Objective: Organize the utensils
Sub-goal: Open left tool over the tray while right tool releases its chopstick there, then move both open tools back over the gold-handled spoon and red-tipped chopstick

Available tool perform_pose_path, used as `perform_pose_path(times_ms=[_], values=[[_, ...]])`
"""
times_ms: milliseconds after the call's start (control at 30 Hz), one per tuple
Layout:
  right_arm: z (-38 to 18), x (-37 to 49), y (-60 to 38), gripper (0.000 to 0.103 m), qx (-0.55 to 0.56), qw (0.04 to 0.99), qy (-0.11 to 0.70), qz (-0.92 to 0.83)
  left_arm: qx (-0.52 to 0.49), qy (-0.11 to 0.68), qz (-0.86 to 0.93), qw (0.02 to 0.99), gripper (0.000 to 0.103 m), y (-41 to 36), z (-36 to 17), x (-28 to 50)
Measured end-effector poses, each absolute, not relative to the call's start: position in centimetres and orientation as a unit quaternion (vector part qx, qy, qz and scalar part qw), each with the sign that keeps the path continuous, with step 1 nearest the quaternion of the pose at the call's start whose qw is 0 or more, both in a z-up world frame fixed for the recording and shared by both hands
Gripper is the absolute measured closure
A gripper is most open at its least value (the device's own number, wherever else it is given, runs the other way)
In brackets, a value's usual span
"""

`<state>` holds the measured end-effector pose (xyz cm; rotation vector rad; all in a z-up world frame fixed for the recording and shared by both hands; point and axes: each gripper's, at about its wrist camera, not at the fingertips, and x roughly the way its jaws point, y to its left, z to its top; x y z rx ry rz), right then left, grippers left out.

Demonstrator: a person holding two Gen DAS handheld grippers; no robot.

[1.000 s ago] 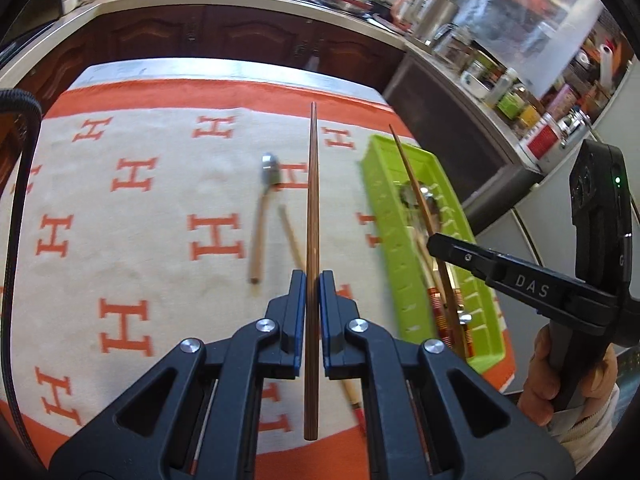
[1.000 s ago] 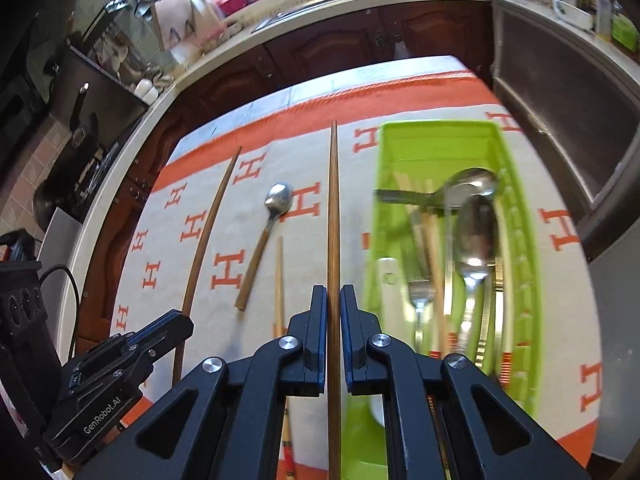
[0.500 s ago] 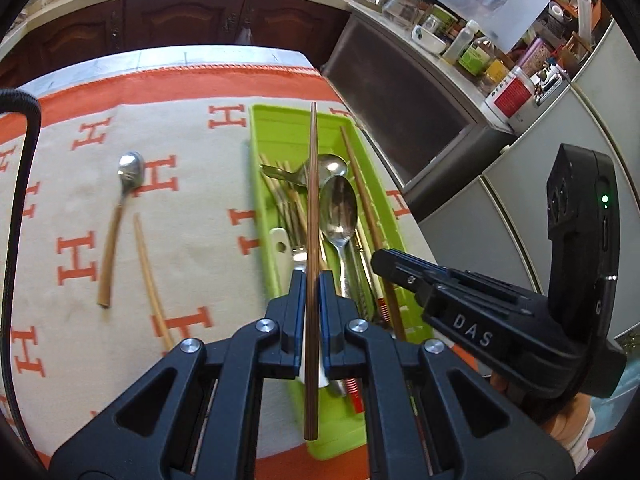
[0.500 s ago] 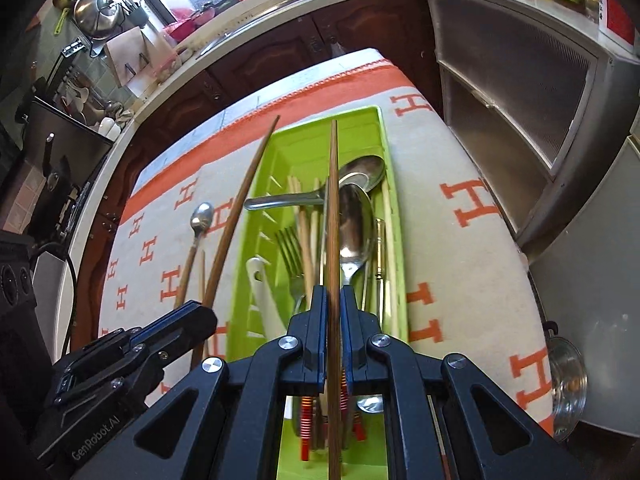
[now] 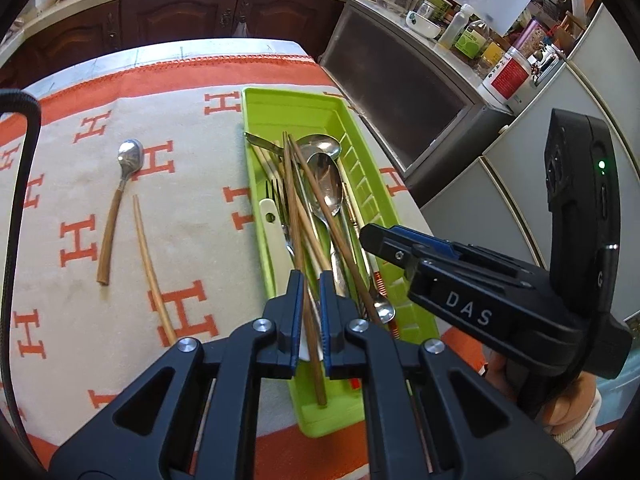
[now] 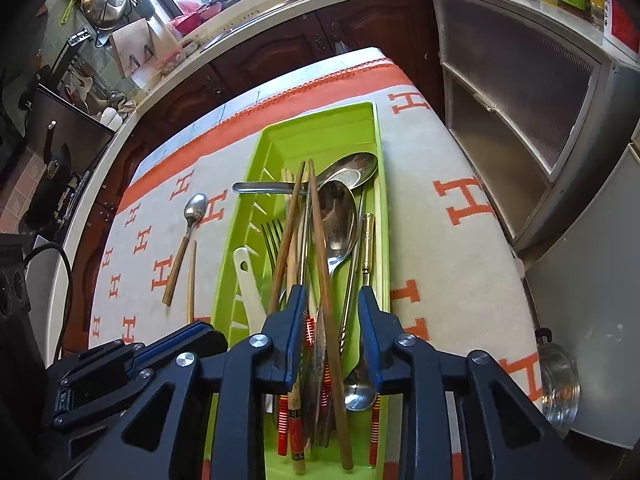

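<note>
Now both grippers hang over the green tray (image 6: 380, 208), which sits on the right side of the cloth (image 5: 200, 240). The right gripper (image 6: 332, 300) has just been opening its jaws, and a brown chopstick (image 6: 320, 240) lies loose between them, down in the tray with the spoons and forks. The left gripper (image 5: 311, 284) has its jaws narrow, close around another chopstick (image 5: 292, 208) (I cannot tell if they pinch it). A small spoon (image 5: 120, 200) and a pale stick (image 5: 150, 268) lie on the cloth, left of the tray.
</note>
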<state>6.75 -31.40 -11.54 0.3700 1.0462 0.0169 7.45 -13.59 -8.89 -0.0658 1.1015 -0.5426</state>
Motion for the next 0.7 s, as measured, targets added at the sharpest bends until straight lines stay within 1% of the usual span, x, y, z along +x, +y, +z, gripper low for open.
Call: perform_pose_path(times_ms=[67, 133, 167, 333, 467, 633, 700], values=[[-11.1, 6.2, -31.2, 0.074, 0.175, 0.853, 0.491, 0.009, -0.027, 0.515, -0.252, 0.819, 0.098, -13.1, -8.5, 7.2], [-10.6, 5.6, -30.7, 0.067, 0.169, 0.857, 0.486, 0.009, -0.024, 0.514, -0.249, 0.821, 0.096, -12.2, -8.2, 6.8], [-10.4, 5.3, -30.5, 0.065, 0.166, 0.860, 0.483, 0.008, -0.024, 0.512, -0.247, 0.822, 0.096, -11.7, -8.0, 6.6], [-10.2, 4.2, -29.6, 0.065, 0.164, 0.859, 0.484, 0.018, -0.022, 0.505, -0.232, 0.831, 0.081, -9.6, -7.6, 5.8], [-10.0, 3.5, -28.4, 0.065, 0.155, 0.860, 0.485, 0.026, -0.036, 0.503, -0.216, 0.836, 0.076, -7.4, -7.2, 5.5], [-9.6, 3.0, -27.0, 0.065, 0.147, 0.861, 0.484, 0.039, -0.046, 0.494, -0.195, 0.846, 0.064, -5.0, -6.8, 5.1], [-9.3, 2.9, -26.5, 0.065, 0.143, 0.863, 0.483, 0.044, -0.047, 0.488, -0.188, 0.851, 0.062, -4.3, -6.6, 4.9]])
